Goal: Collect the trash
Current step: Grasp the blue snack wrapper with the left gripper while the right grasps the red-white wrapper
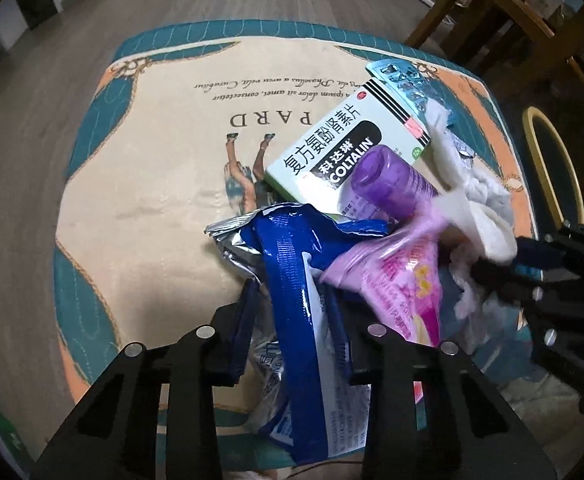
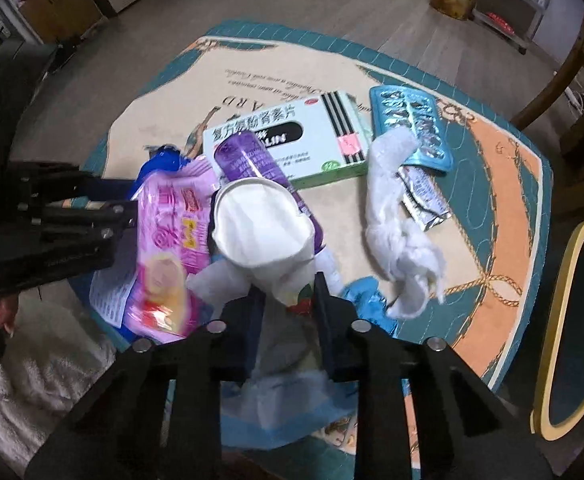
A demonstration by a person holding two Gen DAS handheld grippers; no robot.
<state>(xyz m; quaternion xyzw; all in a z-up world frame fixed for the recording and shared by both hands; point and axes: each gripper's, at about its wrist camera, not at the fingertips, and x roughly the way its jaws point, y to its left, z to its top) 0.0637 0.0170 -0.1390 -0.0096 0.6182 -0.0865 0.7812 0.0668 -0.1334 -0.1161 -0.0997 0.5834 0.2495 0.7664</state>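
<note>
- Left gripper [image 1: 294,308]: jaws closed on the blue wrapper [image 1: 292,264], which runs up between the two fingers and folds over beyond their tips; its silver inner foil shows just left of the left finger.
- Pink packet [image 1: 396,280]: lies just right of the left gripper's right finger, touching the blue wrapper, partly blurred.
- Medicine box [image 1: 344,148]: pale green carton, flat on the cloth, well ahead of the left jaws; the purple tube [image 1: 388,176] rests across its near corner.
- Blister pack [image 1: 408,84]: silver-blue strip beyond the box, farthest from the left jaws, its near end under white tissue [image 1: 448,136].
- Right gripper [image 2: 288,292]: jaws closed around the lower part of a white paper cup [image 2: 260,224]; the cup's open mouth faces the camera, just beyond the fingertips.
- From the right wrist view, the purple tube [image 2: 248,156] passes behind the cup, and the pink packet [image 2: 172,240] sits to the left of the jaws, with the left gripper [image 2: 132,216] beside it.
- Twisted white tissue [image 2: 396,216]: to the right of the right jaws, apart from them; a small foil sachet [image 2: 424,196] lies against it.
- Blue crumpled scrap [image 2: 368,300]: just right of the right finger; whether it touches is unclear.
- Tablecloth [image 2: 504,208]: printed teal, cream and orange, bearing all items.
</note>
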